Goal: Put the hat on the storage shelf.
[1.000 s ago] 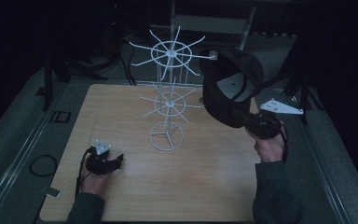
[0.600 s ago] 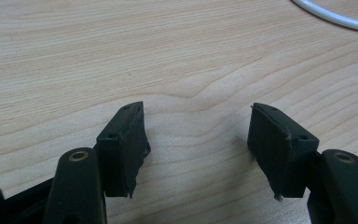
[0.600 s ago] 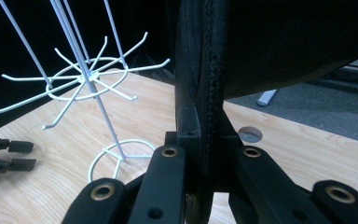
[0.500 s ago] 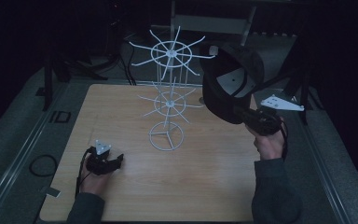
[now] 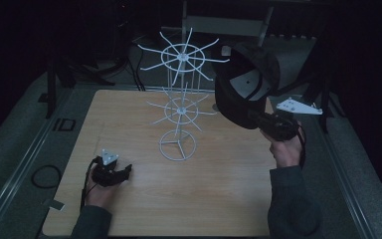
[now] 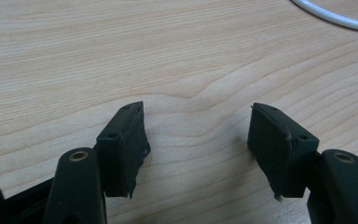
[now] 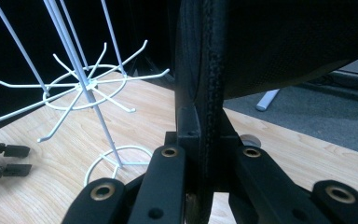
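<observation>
I've got the cap (image 5: pixel 243 84) clamped in the R gripper (image 5: pixel 266 122), held up in the air to the right of the rack (image 5: pixel 181 99), roughly level w/ its top ring of hooks. In the right gripper view the jaws are pinched tight on the cap's (image 7: pixel 261 42) edge, a stitched seam running straight up between them. L gripper (image 5: pixel 122 172) sits low on the table (image 5: pixel 129 114) near the front-left, jaws wide apart, nothing between them; its own view has bare wood under the pads (image 6: pixel 123 144).

Step in hand, as I read it: carry phase, bringing the cap over to hang on a hook. Not on one yet; cap and rack are near but apart.

Next move prob calls for swinging the cap left toward a top-tier prong and lining up its opening or back strap so a hook tip goes through, then lowering before I let go. Prongs are thin and the rack looks light, so I'd come in gently or steady the base w/ the L.

Cap's hollow faces the camera and a bit left; crown points away to the right-rear. Long axis runs about upper-right to lower-left, tilted steeply. Which end is the brim, I can't tell for sure in this dim light.
</observation>
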Motion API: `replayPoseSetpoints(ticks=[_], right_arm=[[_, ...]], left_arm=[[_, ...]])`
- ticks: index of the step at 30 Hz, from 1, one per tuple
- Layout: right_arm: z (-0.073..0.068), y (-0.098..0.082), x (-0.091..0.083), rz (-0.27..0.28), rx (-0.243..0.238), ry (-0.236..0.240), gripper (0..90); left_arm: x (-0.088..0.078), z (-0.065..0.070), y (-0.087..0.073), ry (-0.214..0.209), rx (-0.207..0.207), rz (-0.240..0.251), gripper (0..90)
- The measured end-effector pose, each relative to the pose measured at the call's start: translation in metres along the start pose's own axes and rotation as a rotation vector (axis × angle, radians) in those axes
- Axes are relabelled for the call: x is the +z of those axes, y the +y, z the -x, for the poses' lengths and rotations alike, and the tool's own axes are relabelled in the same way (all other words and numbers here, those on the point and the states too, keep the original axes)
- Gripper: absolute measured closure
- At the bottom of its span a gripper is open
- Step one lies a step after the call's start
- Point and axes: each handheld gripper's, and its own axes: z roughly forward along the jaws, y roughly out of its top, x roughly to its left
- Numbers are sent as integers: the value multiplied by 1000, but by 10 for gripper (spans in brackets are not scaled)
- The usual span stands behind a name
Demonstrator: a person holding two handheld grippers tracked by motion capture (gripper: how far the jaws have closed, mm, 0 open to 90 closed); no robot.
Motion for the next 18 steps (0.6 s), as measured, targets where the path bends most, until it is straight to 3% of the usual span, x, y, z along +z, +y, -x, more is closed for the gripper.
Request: replayPoseSetpoints(ticks=[18], right_arm=[[1,9,1,16,-4,-7,864]], left_arm=[[0,0,0,-2,0,2,372]])
